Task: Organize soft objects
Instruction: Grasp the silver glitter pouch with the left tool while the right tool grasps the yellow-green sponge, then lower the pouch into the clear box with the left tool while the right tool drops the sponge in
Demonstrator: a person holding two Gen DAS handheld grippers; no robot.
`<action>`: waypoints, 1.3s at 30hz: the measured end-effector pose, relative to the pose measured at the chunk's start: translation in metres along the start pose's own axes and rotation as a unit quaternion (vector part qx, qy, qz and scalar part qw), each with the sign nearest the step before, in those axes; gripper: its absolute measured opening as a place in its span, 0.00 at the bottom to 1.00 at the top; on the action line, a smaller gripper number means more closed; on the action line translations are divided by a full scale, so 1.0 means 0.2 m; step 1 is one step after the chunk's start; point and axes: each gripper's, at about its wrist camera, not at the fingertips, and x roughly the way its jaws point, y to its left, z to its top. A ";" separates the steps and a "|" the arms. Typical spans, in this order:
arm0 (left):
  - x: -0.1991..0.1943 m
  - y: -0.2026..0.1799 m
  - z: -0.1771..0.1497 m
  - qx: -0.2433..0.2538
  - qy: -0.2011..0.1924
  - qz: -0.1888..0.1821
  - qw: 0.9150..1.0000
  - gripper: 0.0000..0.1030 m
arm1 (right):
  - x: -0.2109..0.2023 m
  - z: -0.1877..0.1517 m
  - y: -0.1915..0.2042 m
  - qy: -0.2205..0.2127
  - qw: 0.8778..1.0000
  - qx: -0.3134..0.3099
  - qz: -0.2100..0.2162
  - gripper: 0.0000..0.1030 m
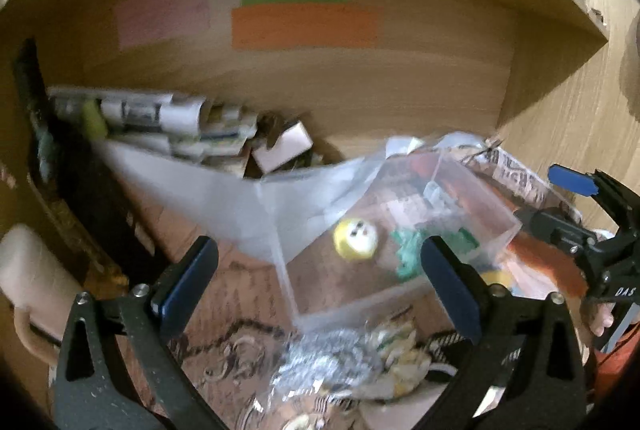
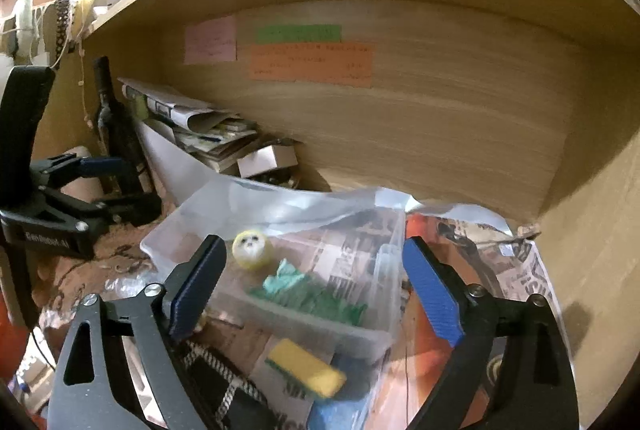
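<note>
blur: paper stack (image 1: 152, 122) smeared | notes (image 2: 312, 64) writing illegible | sponge (image 2: 306, 372) soft-edged

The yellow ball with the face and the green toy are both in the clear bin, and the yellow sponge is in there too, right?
Not quite. The yellow ball and green toy are in the clear bin, but the yellow sponge lies outside it, in front, as the right wrist view shows.

Clear glossy plastic box (image 2: 304, 306) under matt wood-grain shelf wall (image 2: 440, 134).

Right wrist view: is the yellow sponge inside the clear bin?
No, the yellow sponge lies outside the clear bin, in front of its near wall.
</note>
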 end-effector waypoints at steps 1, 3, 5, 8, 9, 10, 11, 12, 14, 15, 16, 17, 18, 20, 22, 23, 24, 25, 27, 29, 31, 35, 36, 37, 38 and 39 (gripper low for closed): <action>0.01 0.01 -0.02 -0.003 0.008 0.002 1.000 1.00 | 0.00 -0.02 0.00 0.005 1.000 0.002 0.001 0.86; 0.04 0.05 -0.08 -0.010 0.029 0.004 1.000 1.00 | 0.00 -0.06 -0.01 0.016 1.000 0.005 0.002 0.86; 0.07 0.07 -0.14 -0.013 0.048 0.007 0.999 1.00 | 0.02 -0.11 -0.01 0.033 0.999 0.009 0.002 0.86; 0.14 0.10 -0.22 -0.019 0.081 0.010 0.996 1.00 | 0.06 -0.18 -0.02 0.058 0.998 0.018 0.003 0.86; 0.15 0.11 -0.24 -0.022 0.089 0.009 0.996 1.00 | 0.07 -0.20 -0.03 0.063 0.998 0.020 0.003 0.86; 0.17 0.12 -0.26 -0.025 0.097 0.009 0.995 1.00 | 0.09 -0.22 -0.03 0.073 0.997 0.024 0.005 0.86; 0.19 0.12 -0.28 -0.028 0.106 0.007 0.994 1.00 | 0.10 -0.24 -0.04 0.080 0.996 0.027 0.006 0.86; 0.20 0.12 -0.30 -0.029 0.111 0.006 0.993 1.00 | 0.11 -0.26 -0.04 0.087 0.996 0.029 0.007 0.86; 0.22 0.13 -0.34 -0.026 0.121 0.002 0.992 1.00 | 0.14 -0.29 -0.04 0.101 0.994 0.033 0.009 0.86; 0.24 0.13 -0.35 -0.029 0.124 -0.001 0.992 1.00 | 0.15 -0.31 -0.04 0.106 0.994 0.034 0.011 0.86; 0.25 0.13 -0.36 -0.033 0.127 -0.004 0.991 1.00 | 0.16 -0.32 -0.04 0.114 0.993 0.034 0.013 0.86; 0.26 0.13 -0.37 -0.037 0.129 -0.009 0.991 1.00 | 0.17 -0.33 -0.04 0.119 0.992 0.034 0.013 0.86; 0.27 0.12 -0.38 -0.038 0.133 -0.013 0.990 1.00 | 0.18 -0.34 -0.04 0.123 0.992 0.033 0.013 0.86; 0.28 0.11 -0.39 -0.033 0.138 -0.020 0.990 1.00 | 0.21 -0.35 -0.04 0.137 0.990 0.032 0.019 0.85; 0.29 0.09 -0.40 -0.030 0.138 -0.024 0.990 1.00 | 0.23 -0.36 -0.03 0.147 0.988 0.032 0.022 0.82; 0.28 0.09 -0.41 -0.029 0.136 -0.026 0.990 0.99 | 0.24 -0.37 -0.03 0.150 0.988 0.032 0.023 0.78; 0.28 0.09 -0.41 -0.031 0.137 -0.029 0.990 0.95 | 0.24 -0.37 -0.03 0.155 0.987 0.033 0.026 0.76; 0.28 0.10 -0.41 -0.033 0.138 -0.037 0.989 0.91 | 0.25 -0.38 -0.03 0.158 0.986 0.034 0.027 0.70; 0.30 0.10 -0.41 -0.038 0.150 -0.059 0.986 0.75 | 0.26 -0.38 -0.03 0.165 0.985 0.035 0.031 0.58; 0.31 0.10 -0.41 -0.041 0.154 -0.064 0.985 0.72 | 0.26 -0.39 -0.03 0.168 0.985 0.033 0.033 0.46; 0.30 0.09 -0.42 -0.037 0.151 -0.065 0.986 0.66 | 0.25 -0.40 -0.02 0.164 0.986 0.029 0.032 0.42; 0.26 0.08 -0.42 -0.029 0.144 -0.060 0.987 0.50 | 0.21 -0.39 0.00 0.148 0.989 0.017 0.026 0.37; 0.24 0.08 -0.43 -0.027 0.141 -0.055 0.988 0.48 | 0.21 -0.38 0.00 0.144 0.989 0.015 0.024 0.37; 0.23 0.09 -0.43 -0.026 0.138 -0.052 0.989 0.47 | 0.19 -0.38 0.01 0.137 0.990 0.012 0.023 0.36; 0.21 0.08 -0.43 -0.024 0.134 -0.046 0.990 0.45 | 0.18 -0.37 0.01 0.134 0.991 0.011 0.022 0.36; 0.20 0.08 -0.42 -0.022 0.130 -0.043 0.990 0.43 | 0.16 -0.37 0.01 0.130 0.991 0.009 0.022 0.35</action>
